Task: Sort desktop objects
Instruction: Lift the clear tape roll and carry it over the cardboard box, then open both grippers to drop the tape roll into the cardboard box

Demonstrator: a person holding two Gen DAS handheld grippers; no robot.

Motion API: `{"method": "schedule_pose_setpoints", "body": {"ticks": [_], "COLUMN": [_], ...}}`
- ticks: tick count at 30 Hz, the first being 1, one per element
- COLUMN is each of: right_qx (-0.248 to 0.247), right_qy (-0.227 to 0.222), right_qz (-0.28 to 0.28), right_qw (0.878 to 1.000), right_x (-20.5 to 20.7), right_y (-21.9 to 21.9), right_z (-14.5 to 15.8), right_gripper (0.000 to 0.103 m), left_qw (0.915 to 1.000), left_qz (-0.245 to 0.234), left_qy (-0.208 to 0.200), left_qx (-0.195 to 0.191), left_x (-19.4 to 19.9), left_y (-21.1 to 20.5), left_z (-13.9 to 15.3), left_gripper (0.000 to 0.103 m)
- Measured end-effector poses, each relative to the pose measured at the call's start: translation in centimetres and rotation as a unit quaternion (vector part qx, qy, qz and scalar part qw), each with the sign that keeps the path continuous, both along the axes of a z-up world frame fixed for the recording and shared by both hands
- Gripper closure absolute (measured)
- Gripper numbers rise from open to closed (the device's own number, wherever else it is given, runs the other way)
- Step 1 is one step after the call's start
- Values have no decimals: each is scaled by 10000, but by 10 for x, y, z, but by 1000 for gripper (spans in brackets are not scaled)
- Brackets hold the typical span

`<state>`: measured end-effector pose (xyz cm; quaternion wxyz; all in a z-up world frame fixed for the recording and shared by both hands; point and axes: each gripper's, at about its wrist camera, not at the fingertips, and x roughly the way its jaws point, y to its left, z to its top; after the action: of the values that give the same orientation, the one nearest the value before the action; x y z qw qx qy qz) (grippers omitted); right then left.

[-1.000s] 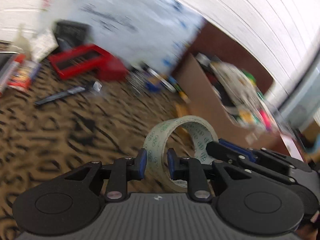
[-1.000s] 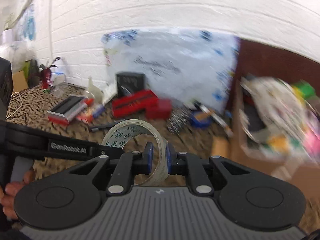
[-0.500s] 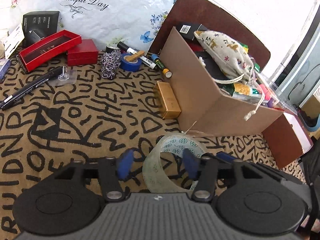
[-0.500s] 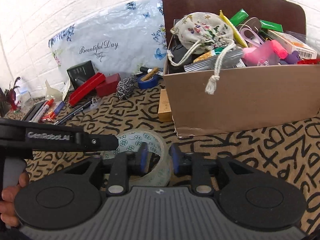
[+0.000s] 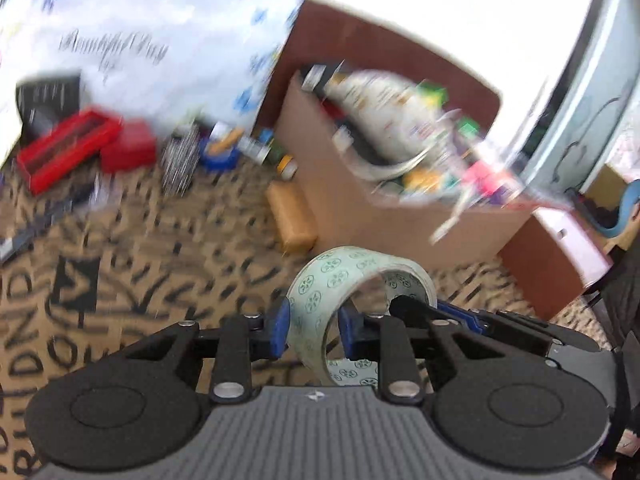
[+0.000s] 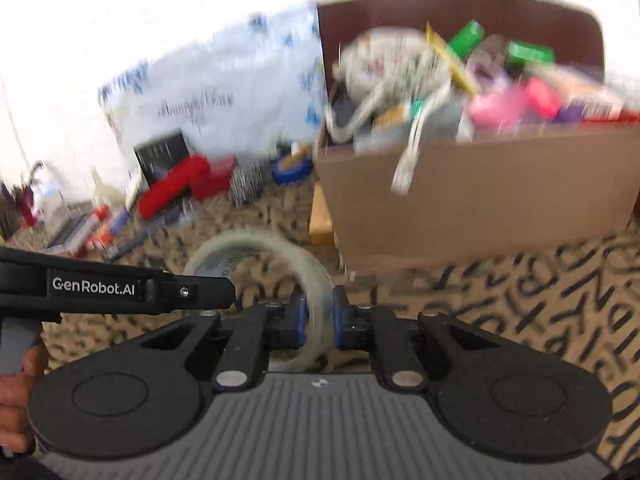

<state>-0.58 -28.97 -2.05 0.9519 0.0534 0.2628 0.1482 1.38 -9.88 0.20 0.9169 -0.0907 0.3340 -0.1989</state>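
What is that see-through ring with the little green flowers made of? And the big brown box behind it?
The ring, a tape roll, looks like clear glossy plastic film: the patterned table shows through it, and green rosettes are printed on it. Both grippers, left gripper and right gripper, pinch its wall. The box looks like matte brown cardboard, going by its flat dull walls, though the picture is blurry.

A white plastic bag (image 5: 132, 52) printed with blue flowers and cursive lettering, blurred here, is leaning upright against a bright white wall (image 6: 100, 20). A tan tablecloth (image 5: 140, 280) patterned with black letters is spreading out in front of the bag. Far left of the bag, a small reddish plant (image 6: 28, 196) is standing. Well right of the bag, a pale blue-grey panel (image 5: 592, 80) is rising.
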Motion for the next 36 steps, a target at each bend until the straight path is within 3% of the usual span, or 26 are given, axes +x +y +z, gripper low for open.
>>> {"method": "schedule_pose_setpoints", "body": {"ticks": [5,9,12,16,19,23,30,31,32,33,34,36], "right_qx": [-195,-260,-141,-41,104,398,207,123,12,-112,-242,-425], "right_qy": [-916,-1521,-1716,-1782,-1588,-1185,-815,-837,-887,-969,-1056,-1077], "right_qz": [-64,-107,-124,-221,-251,-362,-297,-289,-263,-284,-349,-403], "right_qw": [9956,9880,9850,9837,9869,9915,9960,9960,9957,9948,9935,9925], "right_x": [-13,6,35,82,125,180,241,242,242,239,237,238], "right_y": [-19,-40,-53,-60,-71,-80,-71,-69,-68,-67,-65,-65], "right_z": [51,97,127,153,157,139,111,110,110,110,109,108], "right_gripper": [92,92,92,92,92,92,90,89,86,71,60,60], "left_qw": [9961,9910,9881,9879,9886,9923,9924,9914,9907,9905,9902,9897], "left_qz": [-260,-378,-367,-359,-298,-271,-11,-16,-12,3,12,-58], "left_qy": [-832,-1248,-1421,-1296,-1276,-933,-523,-547,-589,-633,-693,-763], "left_qx": [-127,-312,-468,-768,-737,-774,-1117,-1190,-1228,-1223,-1212,-1209], "left_x": [-6,13,42,94,133,180,230,231,232,233,231,231], "left_y": [-17,-32,-43,-52,-62,-69,-58,-56,-55,-54,-53,-52], "left_z": [54,96,121,140,146,132,95,94,94,95,95,93], "left_gripper": [78,77,76,75,74,74,74,70,54,38,36,33]}}
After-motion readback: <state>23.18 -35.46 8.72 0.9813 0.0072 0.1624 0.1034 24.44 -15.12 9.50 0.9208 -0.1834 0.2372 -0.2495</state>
